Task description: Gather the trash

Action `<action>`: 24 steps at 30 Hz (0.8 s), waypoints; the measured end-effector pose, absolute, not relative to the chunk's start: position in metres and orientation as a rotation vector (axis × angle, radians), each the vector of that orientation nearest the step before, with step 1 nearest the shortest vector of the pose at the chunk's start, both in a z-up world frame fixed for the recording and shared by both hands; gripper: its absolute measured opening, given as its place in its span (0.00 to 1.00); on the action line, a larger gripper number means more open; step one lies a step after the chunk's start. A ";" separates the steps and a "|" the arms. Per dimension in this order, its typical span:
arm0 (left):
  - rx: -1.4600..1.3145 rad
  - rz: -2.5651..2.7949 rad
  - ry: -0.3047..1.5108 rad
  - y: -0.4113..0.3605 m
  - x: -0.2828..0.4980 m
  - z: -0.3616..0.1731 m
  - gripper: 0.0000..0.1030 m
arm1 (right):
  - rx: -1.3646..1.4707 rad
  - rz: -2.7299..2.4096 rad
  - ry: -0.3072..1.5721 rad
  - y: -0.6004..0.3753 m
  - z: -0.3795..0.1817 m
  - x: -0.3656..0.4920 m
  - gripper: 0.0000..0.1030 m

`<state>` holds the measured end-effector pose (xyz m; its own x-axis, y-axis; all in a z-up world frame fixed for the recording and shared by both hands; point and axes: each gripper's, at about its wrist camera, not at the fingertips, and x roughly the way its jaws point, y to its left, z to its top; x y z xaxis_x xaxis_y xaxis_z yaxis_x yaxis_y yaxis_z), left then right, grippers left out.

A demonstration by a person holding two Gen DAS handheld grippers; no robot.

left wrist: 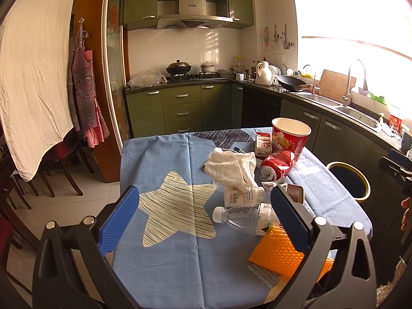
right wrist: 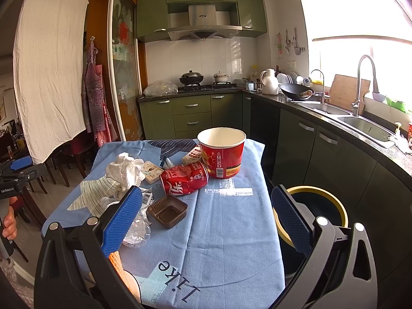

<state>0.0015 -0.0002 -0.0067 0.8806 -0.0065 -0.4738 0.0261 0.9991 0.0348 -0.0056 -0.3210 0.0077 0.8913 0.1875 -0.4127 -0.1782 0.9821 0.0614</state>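
Observation:
Trash lies on the blue tablecloth (left wrist: 167,159): a crushed red can (left wrist: 278,164) (right wrist: 184,181), a red paper bucket (left wrist: 291,135) (right wrist: 222,152), a crumpled white paper towel (left wrist: 231,167) (right wrist: 126,170), a clear plastic bottle (left wrist: 242,215), a white pill bottle (left wrist: 242,195), a brown plastic tray (right wrist: 167,211) and an orange corrugated piece (left wrist: 285,252). A black bin with a yellow rim (right wrist: 316,213) (left wrist: 350,180) stands beside the table's right edge. My left gripper (left wrist: 204,216) is open above the near table, left of the bottles. My right gripper (right wrist: 206,216) is open over the table's right half, holding nothing.
Green cabinets, a stove (right wrist: 206,86) with pots and a counter with a sink (right wrist: 360,126) run along the back and right. A white sheet (left wrist: 33,77) and aprons hang at left, with dark chairs (left wrist: 64,162) beneath. A person's hand (right wrist: 10,221) holds the other gripper at the left edge.

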 end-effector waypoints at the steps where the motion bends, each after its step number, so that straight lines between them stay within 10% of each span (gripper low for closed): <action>1: 0.040 -0.018 0.494 0.000 0.001 -0.007 0.94 | 0.021 0.190 0.431 -0.321 0.008 -0.006 0.96; 21: 0.057 -0.019 0.608 0.009 0.120 -0.009 0.94 | 0.124 0.255 0.717 -0.357 0.024 0.132 0.96; 24: 0.064 0.003 0.617 0.010 0.162 -0.012 0.94 | 0.110 0.229 0.777 -0.365 0.031 0.178 0.80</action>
